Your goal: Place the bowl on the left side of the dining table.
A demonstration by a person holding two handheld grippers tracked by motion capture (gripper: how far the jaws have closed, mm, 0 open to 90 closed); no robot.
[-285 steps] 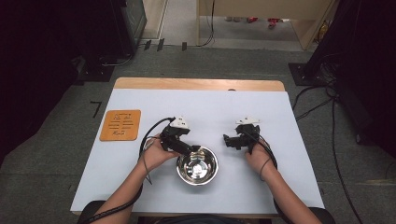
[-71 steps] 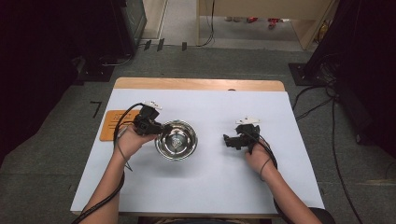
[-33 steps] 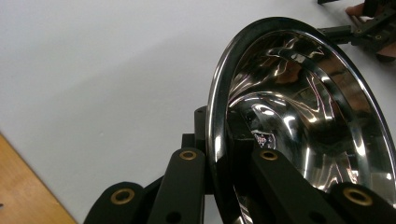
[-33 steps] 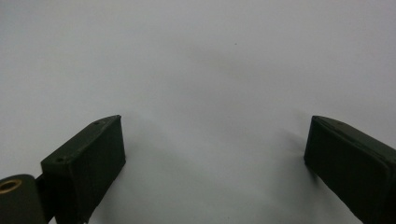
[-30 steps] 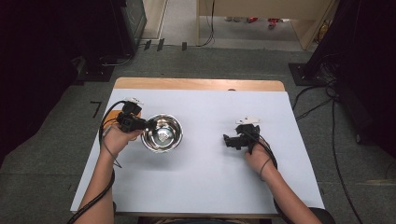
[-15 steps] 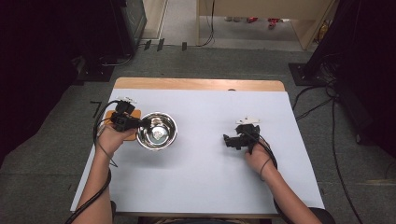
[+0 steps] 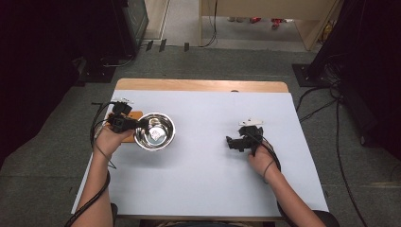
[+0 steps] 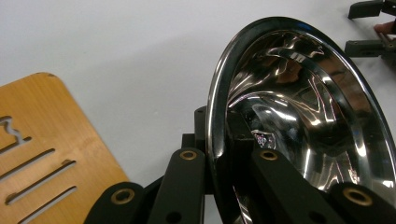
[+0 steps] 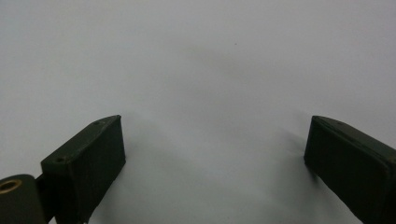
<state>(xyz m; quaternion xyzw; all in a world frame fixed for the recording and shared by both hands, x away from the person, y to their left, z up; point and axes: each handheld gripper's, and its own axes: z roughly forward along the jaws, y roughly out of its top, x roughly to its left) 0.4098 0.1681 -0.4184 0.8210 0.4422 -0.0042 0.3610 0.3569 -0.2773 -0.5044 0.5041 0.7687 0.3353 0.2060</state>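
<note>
Steel bowl (image 7: 154, 131) sits near the worktop's (image 7: 198, 179) left edge, its rim clamped by the left hand-held gripper (image 7: 133, 124), with one jaw inside the bowl and one outside. A wooden board (image 8: 42, 140) lies just beside the bowl, under that hand. The right hand-held gripper (image 7: 231, 143) rests well apart to the right, jaws spread and empty, so the left hand is the nearer one.
</note>
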